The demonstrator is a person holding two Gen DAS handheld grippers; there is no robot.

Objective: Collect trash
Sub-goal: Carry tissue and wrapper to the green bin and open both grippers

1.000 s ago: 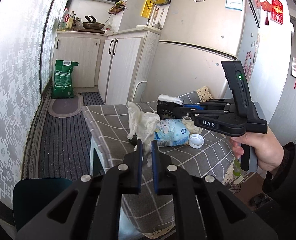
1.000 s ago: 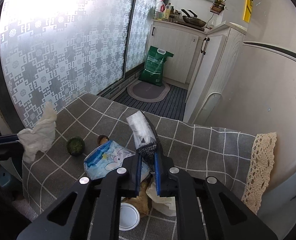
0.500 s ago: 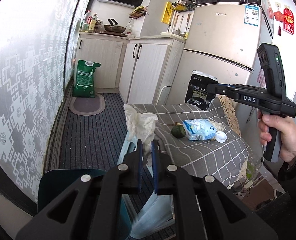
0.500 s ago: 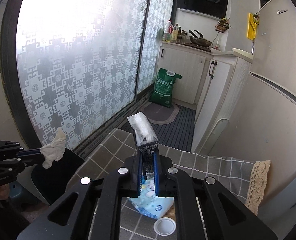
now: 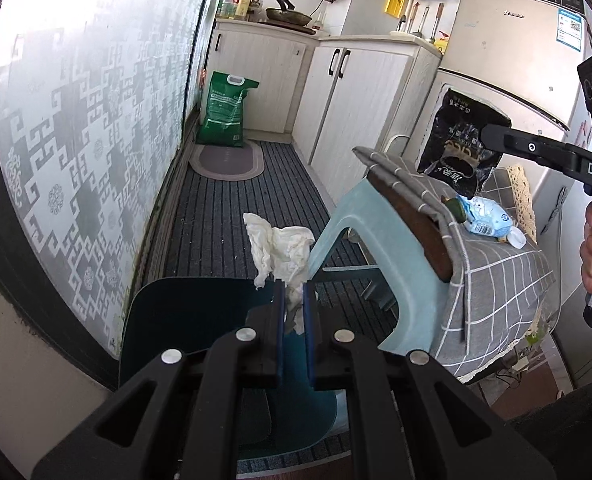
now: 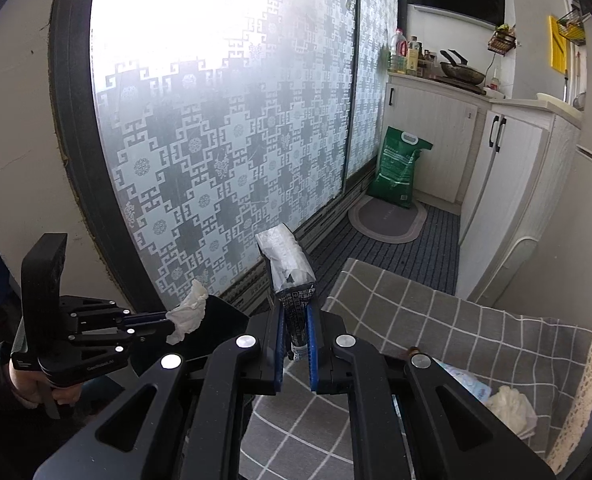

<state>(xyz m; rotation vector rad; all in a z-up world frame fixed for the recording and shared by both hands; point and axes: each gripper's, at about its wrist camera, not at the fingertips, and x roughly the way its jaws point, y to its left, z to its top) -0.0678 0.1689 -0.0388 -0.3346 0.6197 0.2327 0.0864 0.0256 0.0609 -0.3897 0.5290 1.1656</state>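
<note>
Left gripper (image 5: pixel 294 304) clamped on a crumpled white tissue (image 5: pixel 282 250), now carried off the stool (image 5: pixel 379 248) and held above the dark bin (image 5: pixel 192 316) at near left. A second ago, tissue over the checked cloth (image 5: pixel 495 276); half a second ago, at the stool's left edge; now clear of it, with bin opening directly below the pads. Seen from the right wrist too: tissue (image 6: pixel 186 314) poised just over the bin's rim (image 6: pixel 224 316).

Right gripper (image 6: pixel 295 332) clenched on a black snack bag (image 6: pixel 292 280), lifted well off the cloth (image 6: pixel 435 320) and swung left toward the bin; a second ago, bag low among the litter. From the left wrist, same bag (image 5: pixel 461 148) hanging high at far right, above the stool.

Meaning for the task: two pieces picked and in transit, neither dropped yet. Probably next, release of the tissue over the bin, then the bag.

Left on the cloth: a blue-and-white packet (image 5: pixel 487 220), a green round thing (image 5: pixel 454 209), a white cap (image 5: pixel 517 238), another wad of tissue (image 6: pixel 509 406).
</note>
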